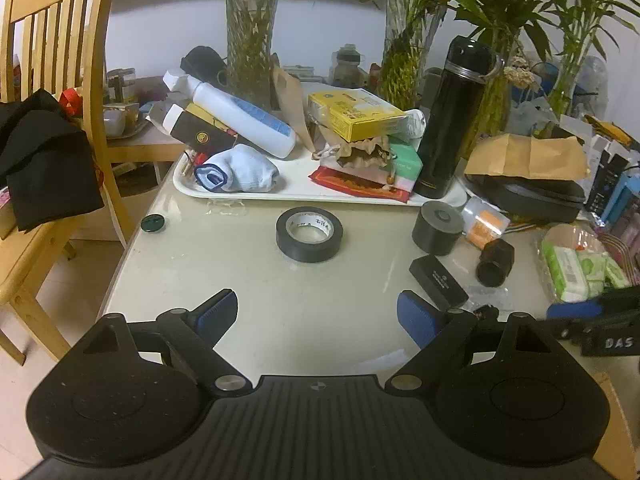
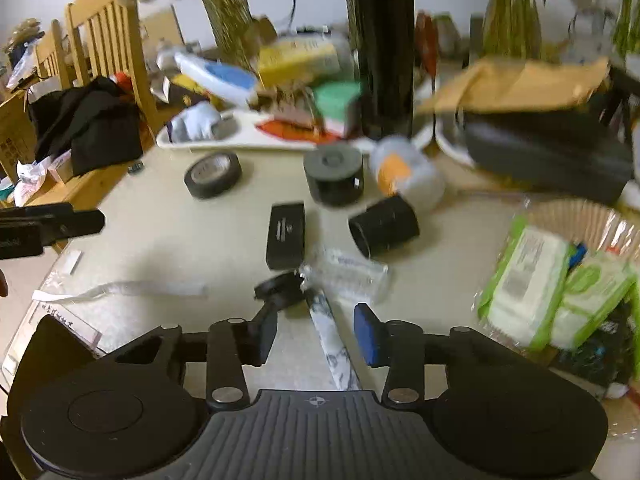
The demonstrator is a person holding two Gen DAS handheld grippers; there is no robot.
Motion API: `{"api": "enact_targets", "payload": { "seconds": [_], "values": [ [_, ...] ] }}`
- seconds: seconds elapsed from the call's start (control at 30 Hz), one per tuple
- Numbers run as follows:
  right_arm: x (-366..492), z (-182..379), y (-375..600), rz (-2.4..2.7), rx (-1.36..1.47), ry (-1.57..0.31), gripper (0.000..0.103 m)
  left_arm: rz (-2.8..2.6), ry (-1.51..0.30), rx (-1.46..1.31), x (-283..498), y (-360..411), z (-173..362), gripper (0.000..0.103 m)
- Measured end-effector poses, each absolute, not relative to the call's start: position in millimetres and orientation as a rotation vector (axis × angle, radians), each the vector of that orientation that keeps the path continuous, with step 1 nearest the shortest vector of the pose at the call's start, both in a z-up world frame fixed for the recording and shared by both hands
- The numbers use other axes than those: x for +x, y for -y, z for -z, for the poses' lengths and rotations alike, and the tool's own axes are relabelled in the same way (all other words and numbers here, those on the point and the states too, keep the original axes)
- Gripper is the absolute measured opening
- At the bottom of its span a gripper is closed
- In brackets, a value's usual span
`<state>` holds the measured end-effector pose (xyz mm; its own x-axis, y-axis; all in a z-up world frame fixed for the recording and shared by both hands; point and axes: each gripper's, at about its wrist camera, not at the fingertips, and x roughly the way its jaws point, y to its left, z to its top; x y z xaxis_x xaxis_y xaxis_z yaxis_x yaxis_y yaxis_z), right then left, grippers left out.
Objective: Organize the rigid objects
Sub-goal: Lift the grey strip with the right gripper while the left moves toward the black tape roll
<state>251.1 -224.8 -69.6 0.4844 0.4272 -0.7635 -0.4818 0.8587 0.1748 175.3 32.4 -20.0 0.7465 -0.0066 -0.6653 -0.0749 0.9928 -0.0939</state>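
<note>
Right wrist view: right gripper (image 2: 316,338), half-open, straddles a marbled stick (image 2: 334,344), apparently releasing it; left gripper (image 1: 316,314) gapes empty, tape roll (image 1: 309,233) likely next.

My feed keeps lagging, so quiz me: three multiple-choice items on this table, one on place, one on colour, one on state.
1. Where does the black flask stand?
A. on the white tray
B. on the chair
C. on the floor

2. What colour is the box stacked on the tray?
A. red
B. yellow
C. purple

3. How do the left gripper's jaws stand?
A. shut on the tape roll
B. shut on nothing
C. open, nothing between them

Answers: 1 A, its base sits at the tray's right end; 2 B, its sides are yellow; 3 C, only bare tabletop lies between the pads.
</note>
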Motion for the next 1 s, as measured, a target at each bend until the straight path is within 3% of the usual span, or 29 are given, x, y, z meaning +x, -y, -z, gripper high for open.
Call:
{"api": "enact_targets", "payload": {
  "seconds": [0.3, 0.47, 0.5, 0.53, 1.0],
  "values": [
    [270.4, 94.5, 205.6, -0.544, -0.185, -1.084, 0.049, -0.008, -0.708, -0.006, 195.3, -16.1, 18.1, 0.088],
    [261.5, 103.1, 194.2, -0.555, -0.325, -1.090, 0.033, -0.031, -0.705, 0.014, 204.2, -15.8, 19.1, 0.088],
    [260.6, 102.8, 194.5, -0.561, -0.324, -1.094, 0.021, -0.026, -0.707, -0.002, 206.3, -17.9, 19.2, 0.088],
    [259.8, 102.6, 194.1, -0.568, -0.333, -1.096, 0.017, -0.020, -0.709, -0.022, 208.7, -20.1, 19.6, 0.088],
    [250.0, 63.4, 220.9, -0.565, -0.227, -0.959, 0.016, -0.056, -0.756, -0.107, 239.0, -44.2, 32.6, 0.088]
  ]
}}
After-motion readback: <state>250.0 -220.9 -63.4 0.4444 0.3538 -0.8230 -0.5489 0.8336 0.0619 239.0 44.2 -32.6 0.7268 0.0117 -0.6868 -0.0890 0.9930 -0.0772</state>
